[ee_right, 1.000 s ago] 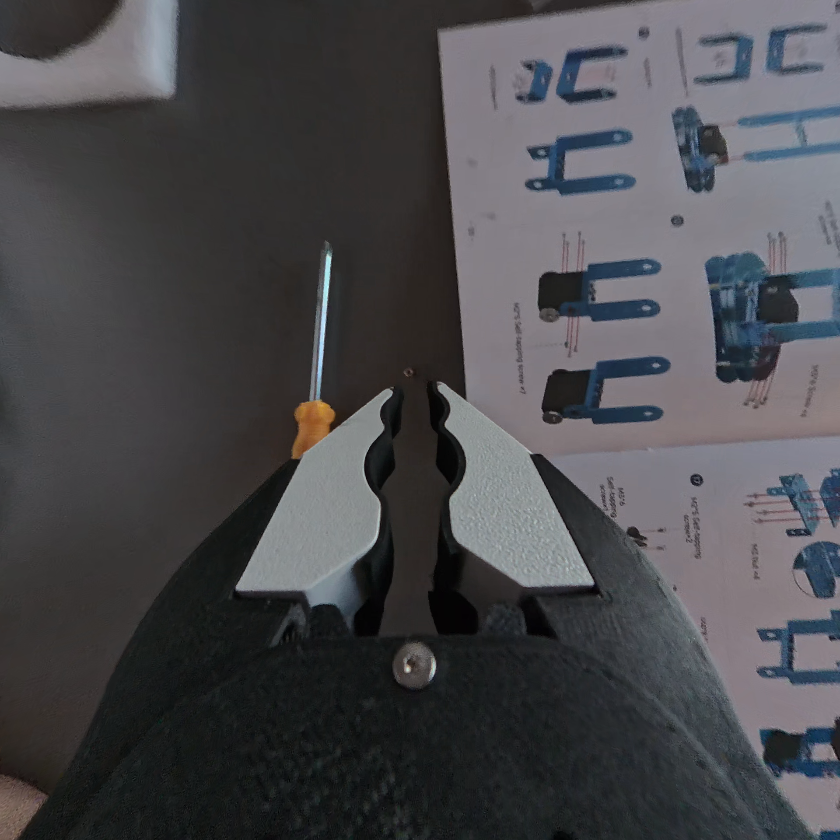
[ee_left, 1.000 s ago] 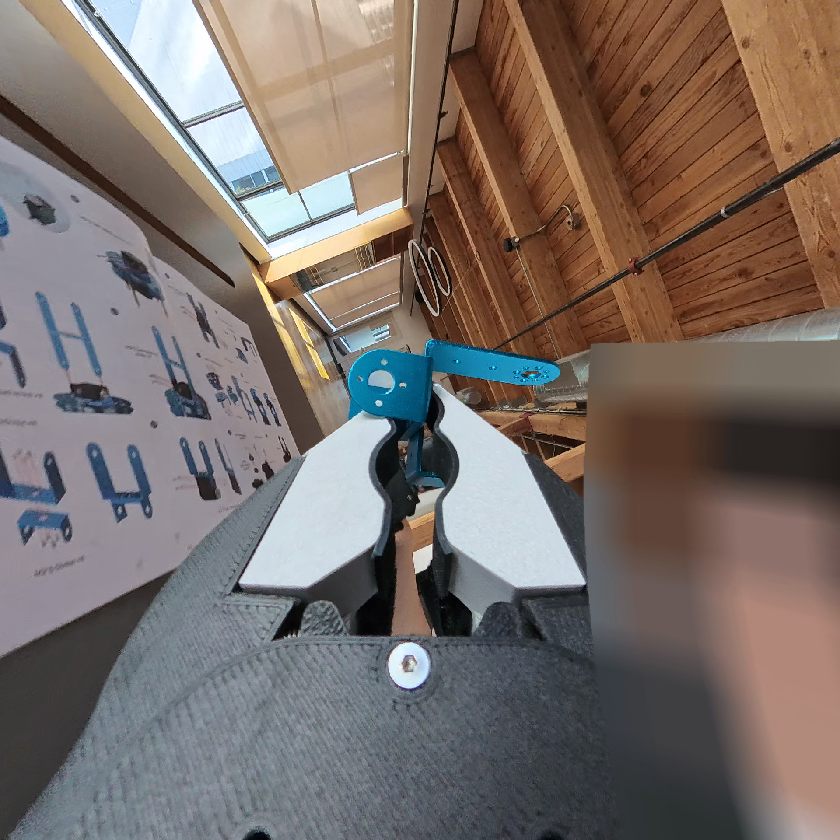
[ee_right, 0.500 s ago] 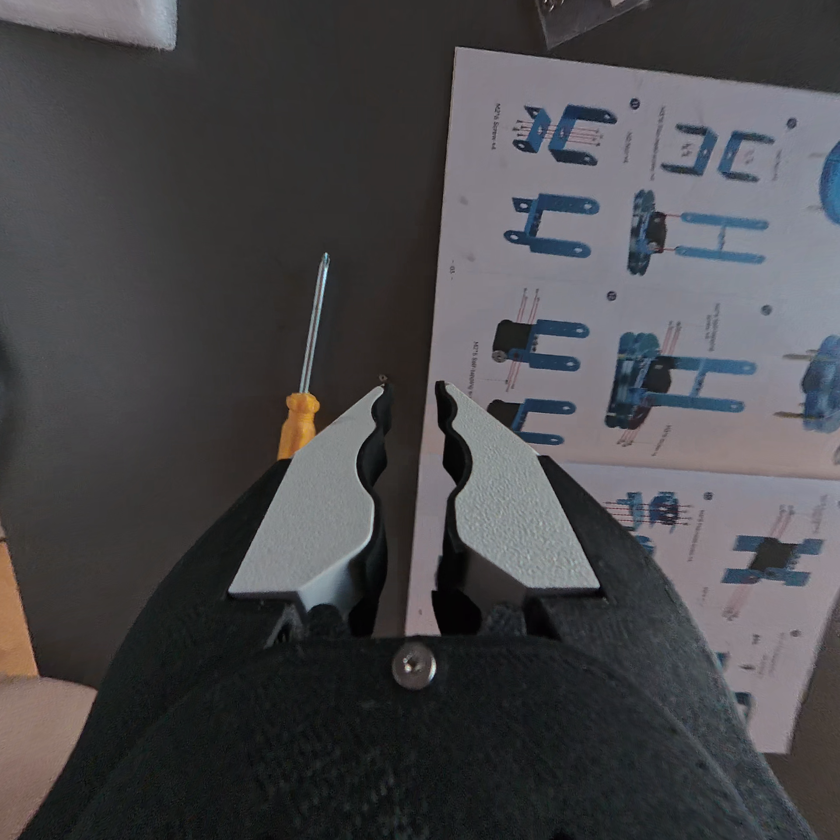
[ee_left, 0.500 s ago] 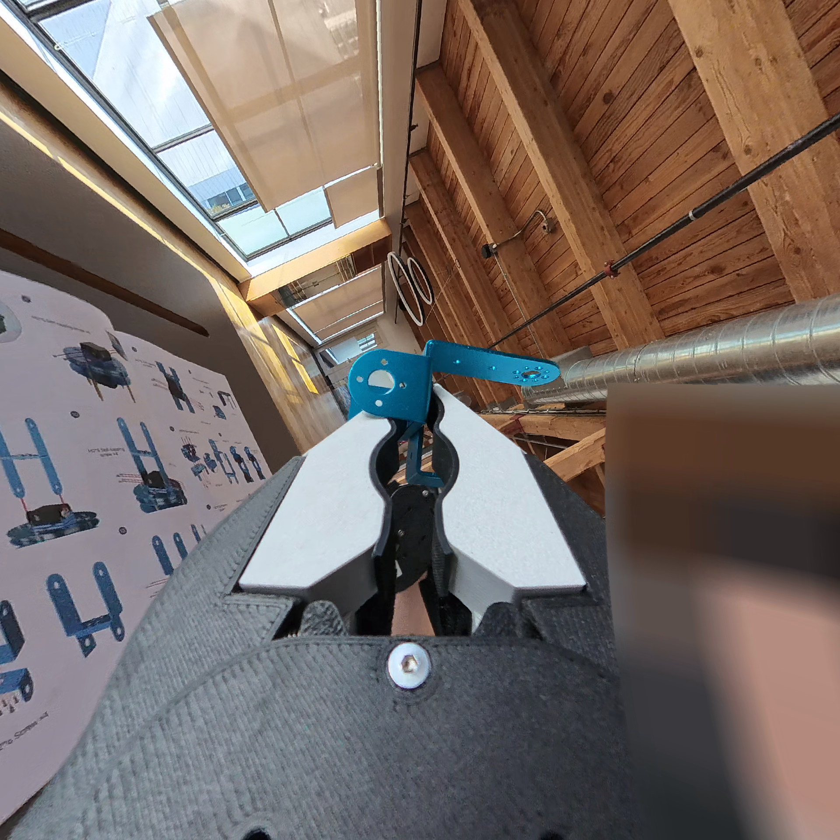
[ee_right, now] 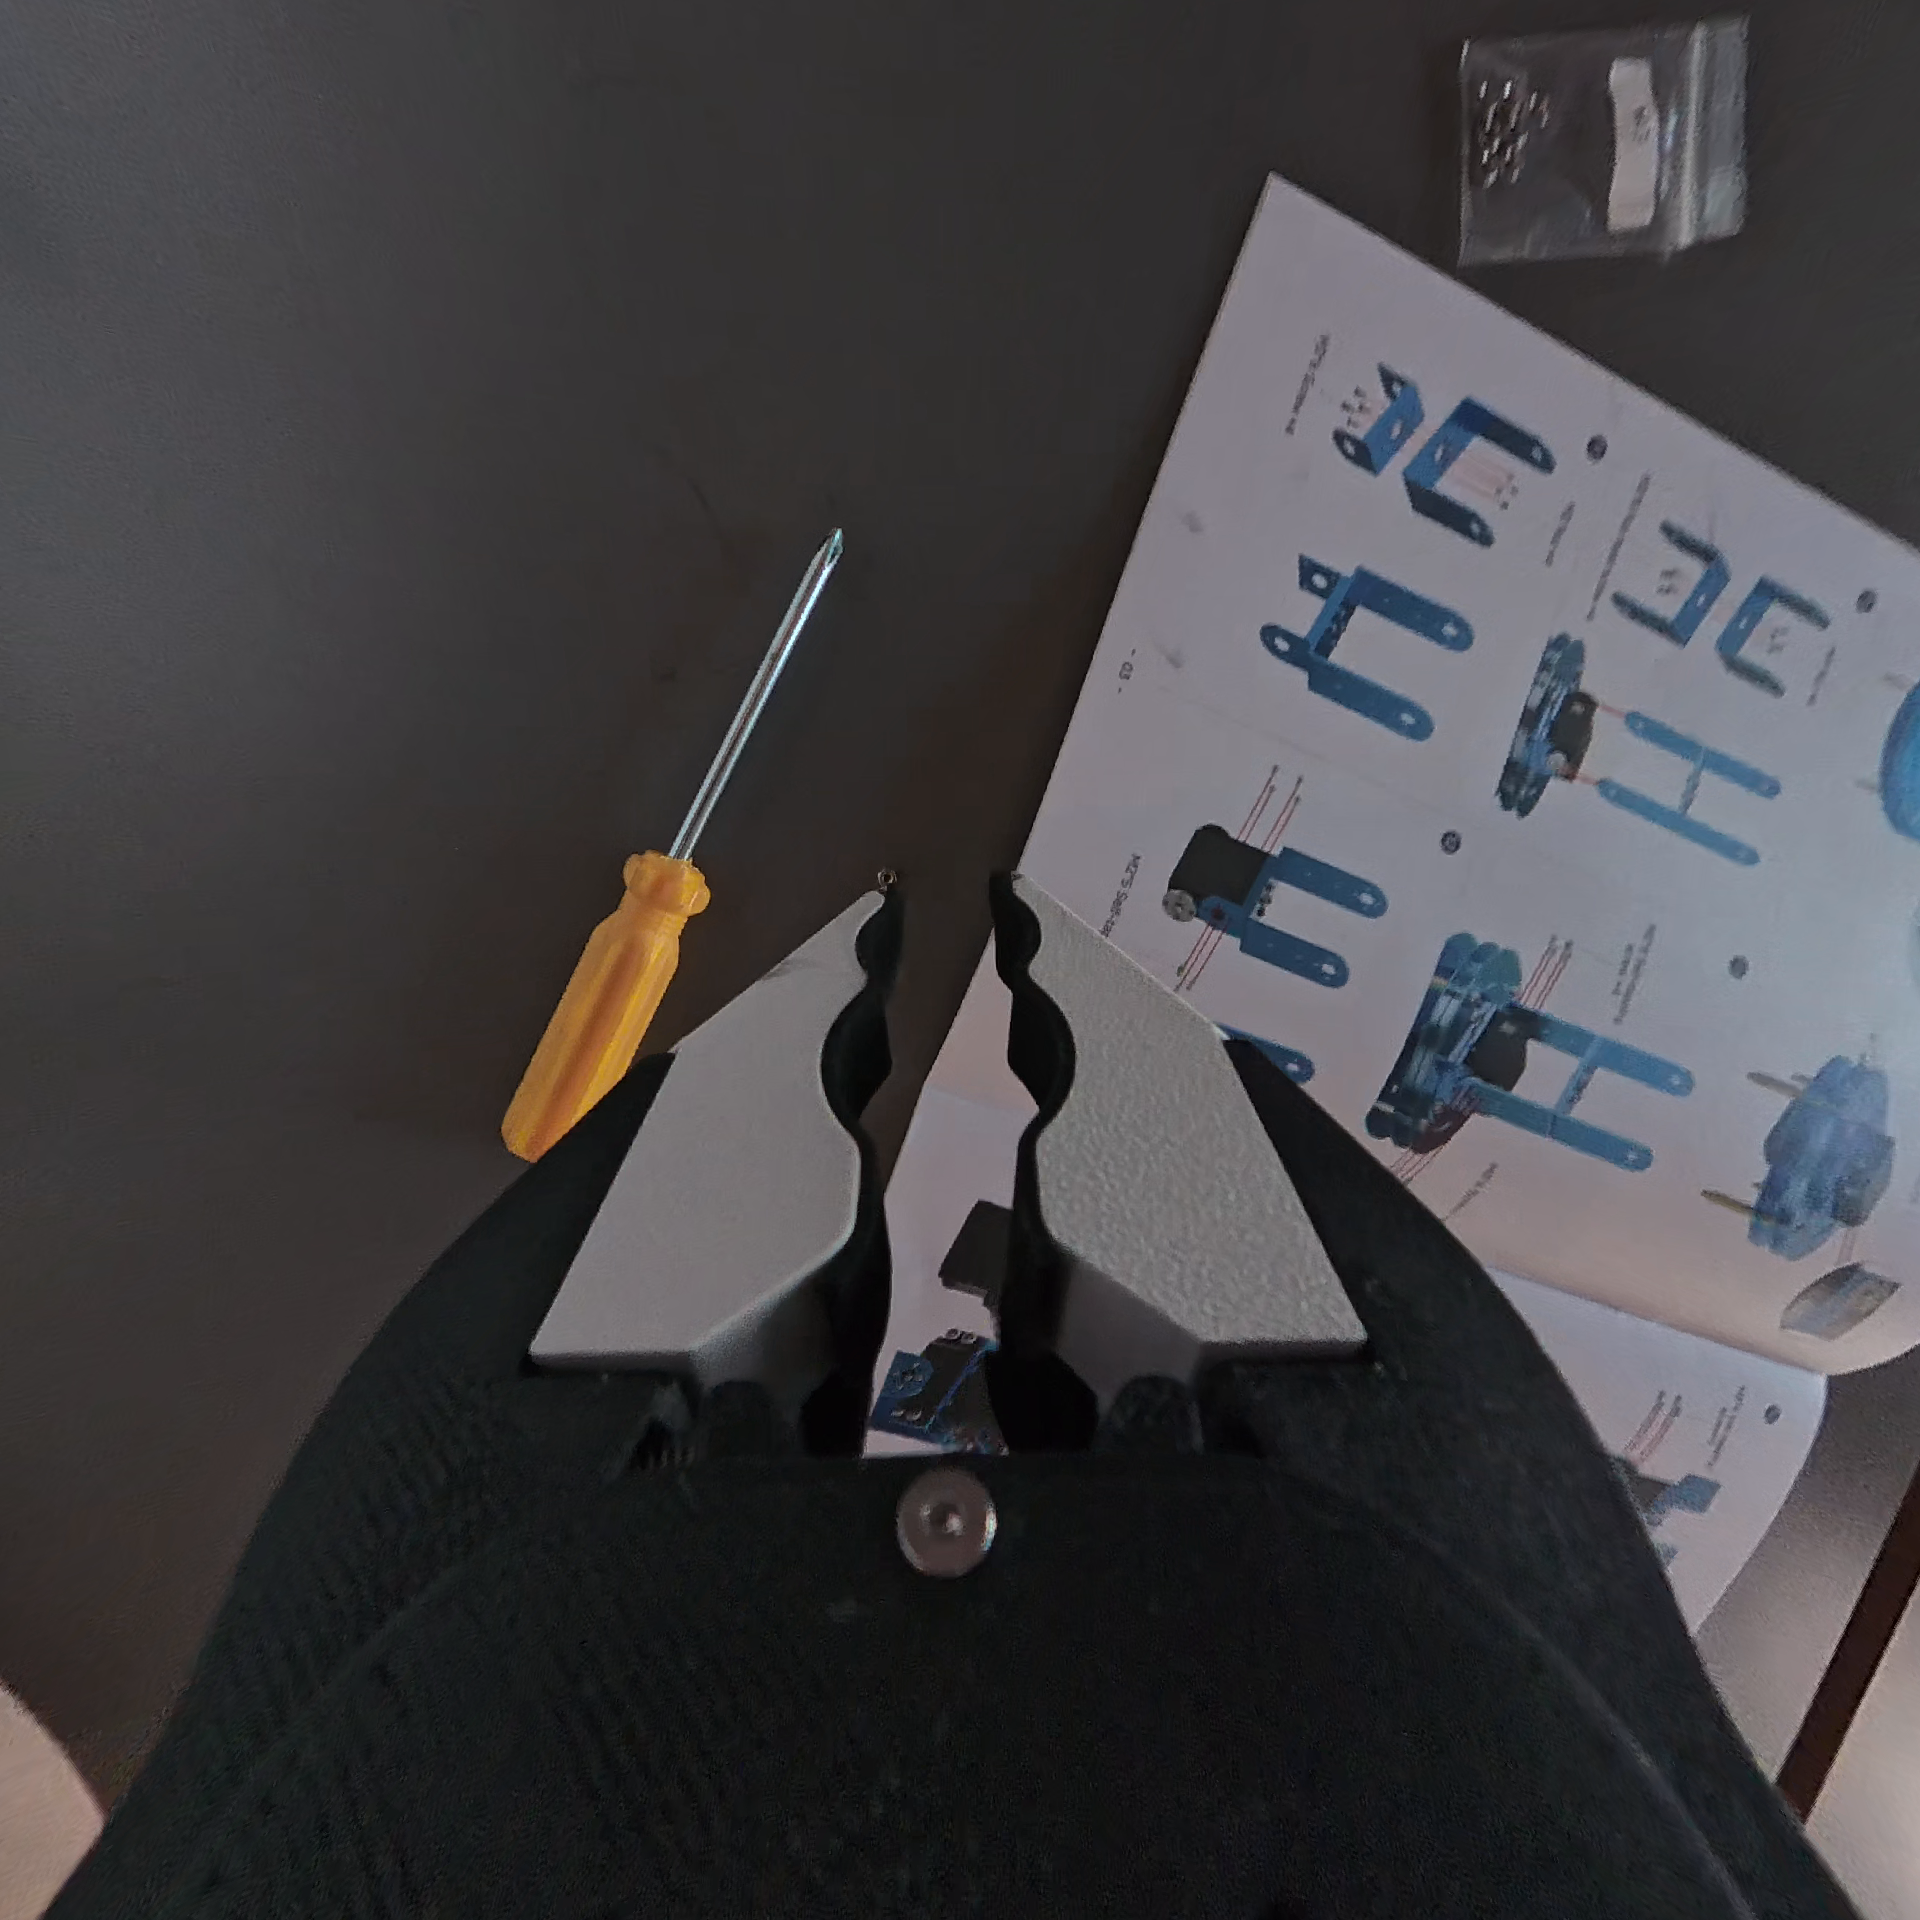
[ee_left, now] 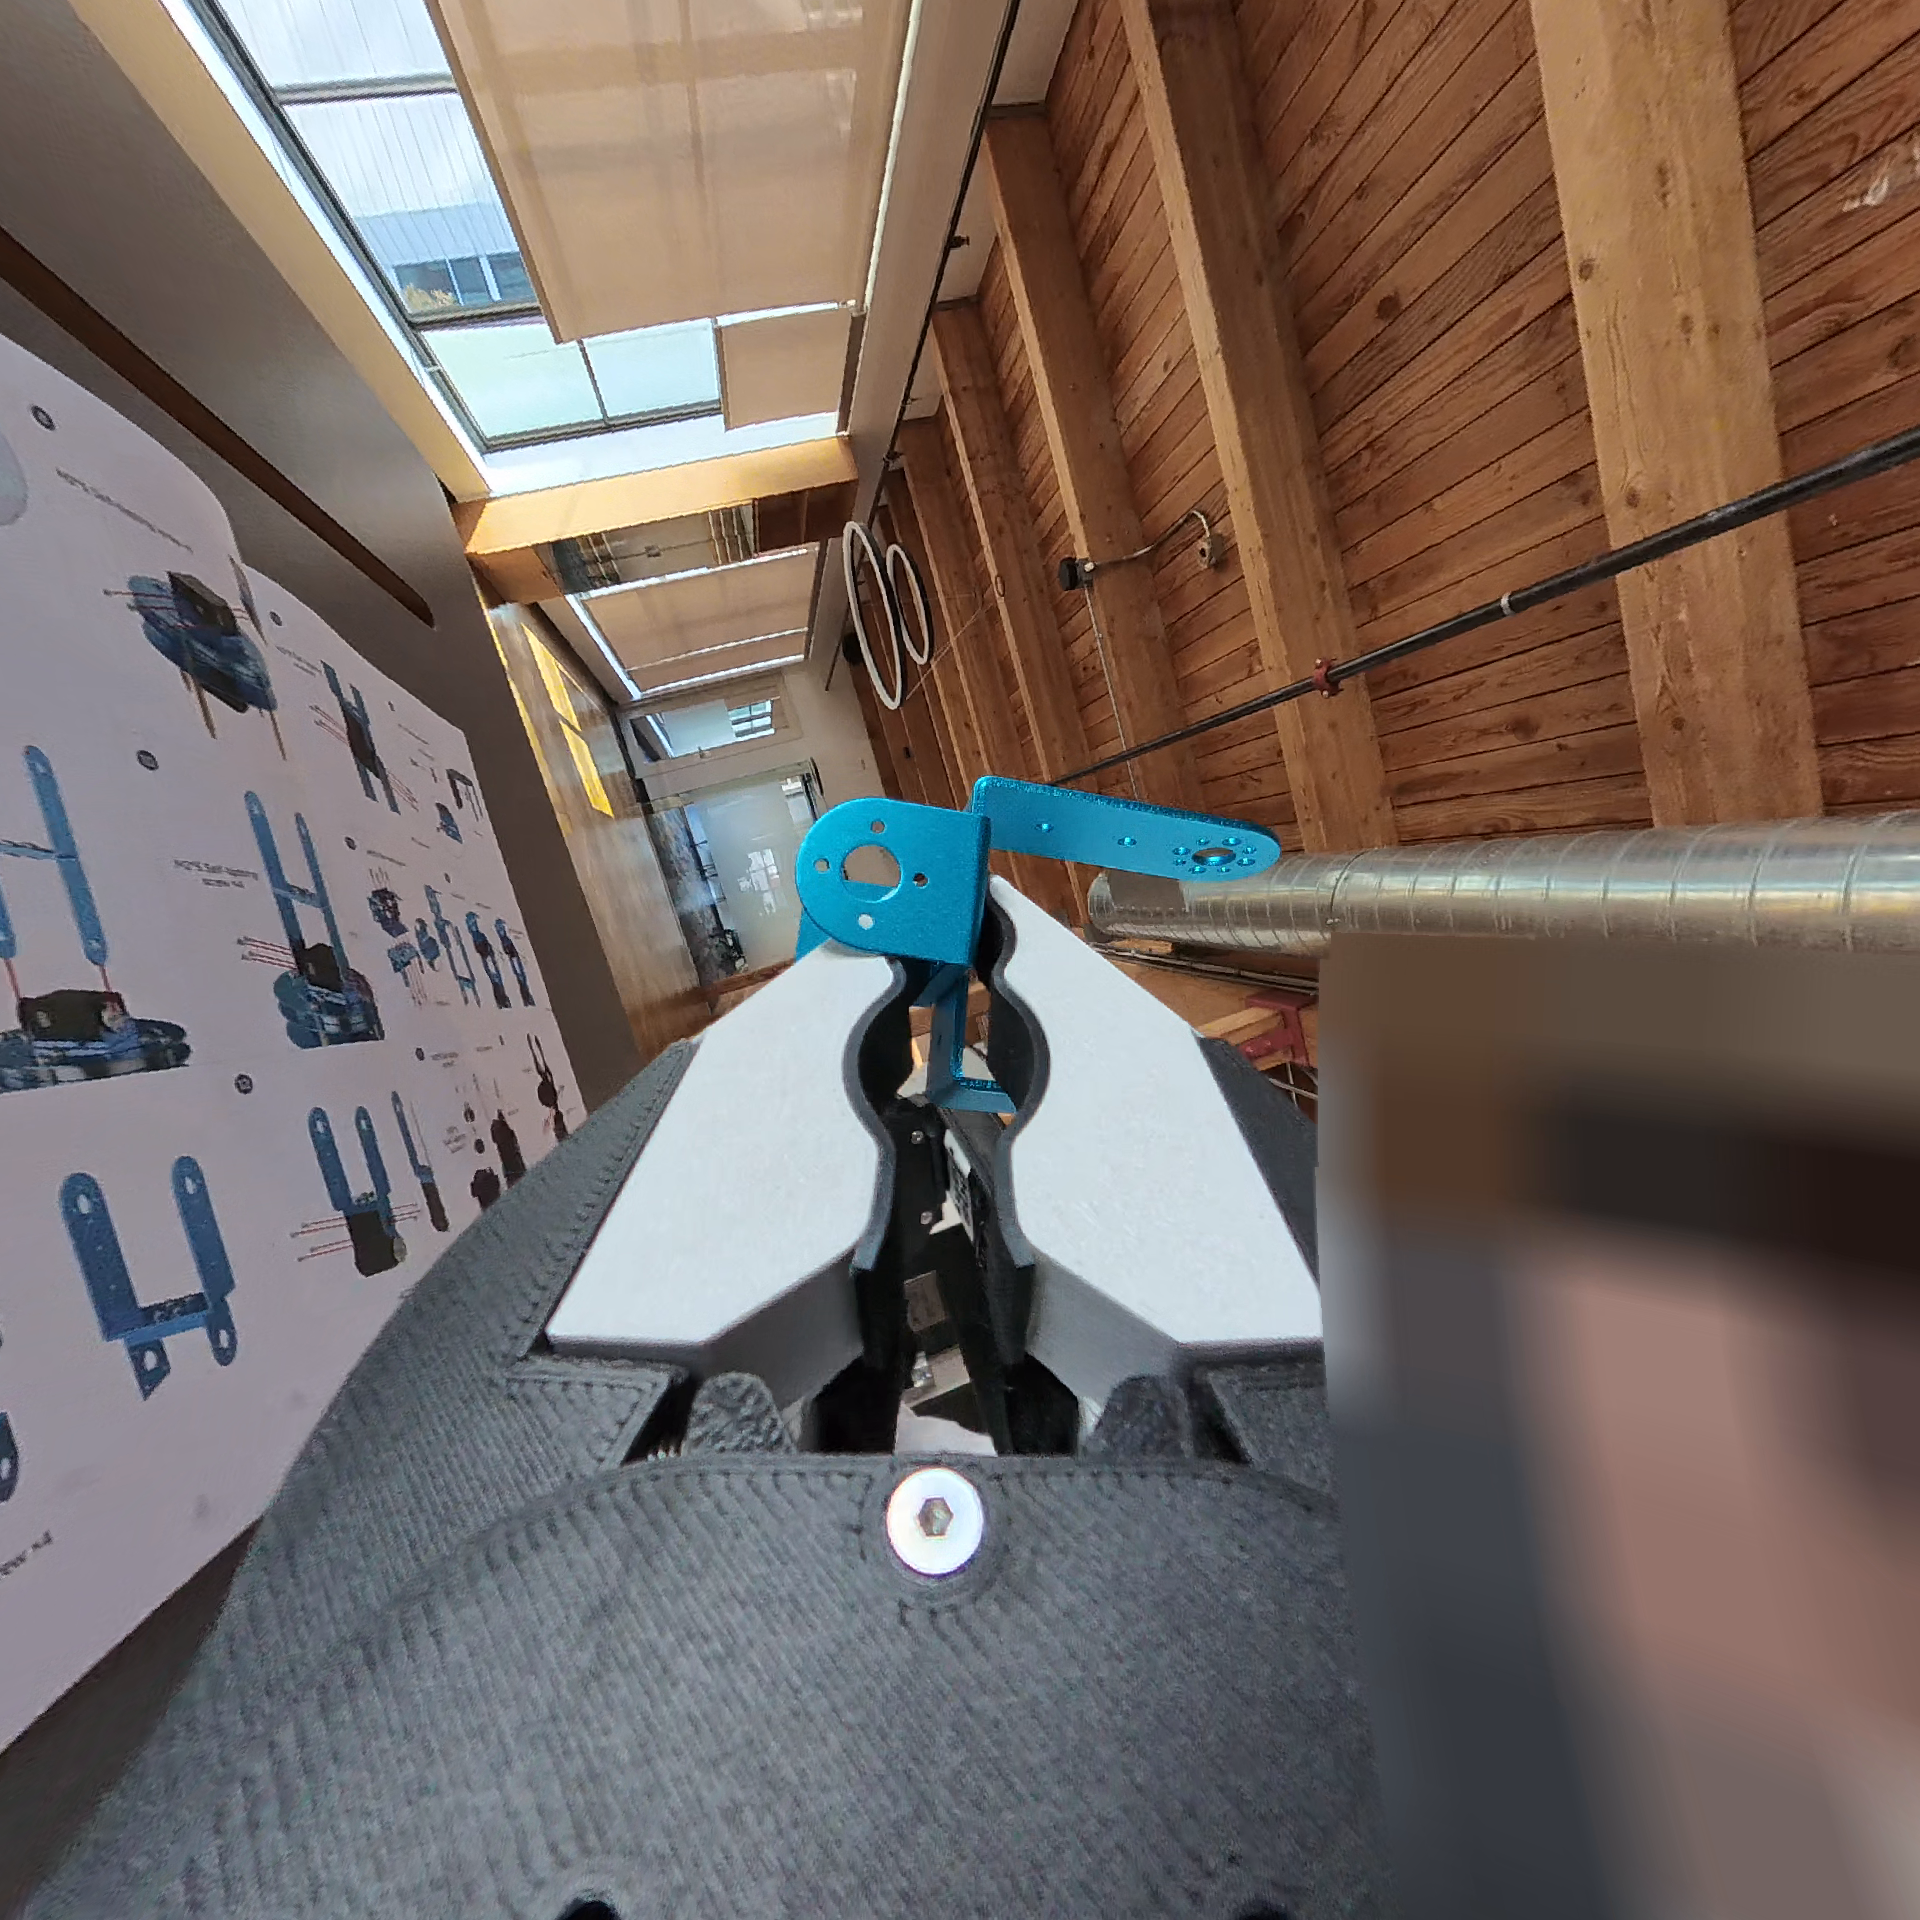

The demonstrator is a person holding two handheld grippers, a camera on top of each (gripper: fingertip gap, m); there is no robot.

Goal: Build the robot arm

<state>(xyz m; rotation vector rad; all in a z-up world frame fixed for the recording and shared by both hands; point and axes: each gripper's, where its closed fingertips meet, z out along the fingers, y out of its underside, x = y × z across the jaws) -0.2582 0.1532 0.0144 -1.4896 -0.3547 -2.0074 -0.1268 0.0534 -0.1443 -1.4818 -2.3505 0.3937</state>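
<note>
My left gripper (ee_left: 925, 935) is shut on a blue metal bracket (ee_left: 894, 883) and holds it up in the air, pointing at the ceiling. The bracket's long arm (ee_left: 1122, 836) sticks out to the right past the fingertips. My right gripper (ee_right: 945, 883) is open by a narrow gap above a dark table (ee_right: 364, 416). A tiny dark screw (ee_right: 885, 878) shows at the tip of its left finger; I cannot tell whether it clings there or lies on the table. A screwdriver with an orange handle (ee_right: 613, 997) lies just left of the right gripper.
A printed instruction sheet with blue part drawings (ee_right: 1455, 831) lies right of the right gripper, and also shows in the left wrist view (ee_left: 208, 935). A small clear bag of screws (ee_right: 1600, 135) lies at the far right. Wooden ceiling beams and a metal duct (ee_left: 1558, 883) are overhead. Across from one pair of fingers to the other is roughly 25 cm.
The right gripper's jaws have opened wider and it has turned, so the sheet and screwdriver now lie slanted. The left gripper still holds the bracket and has swung slightly.
</note>
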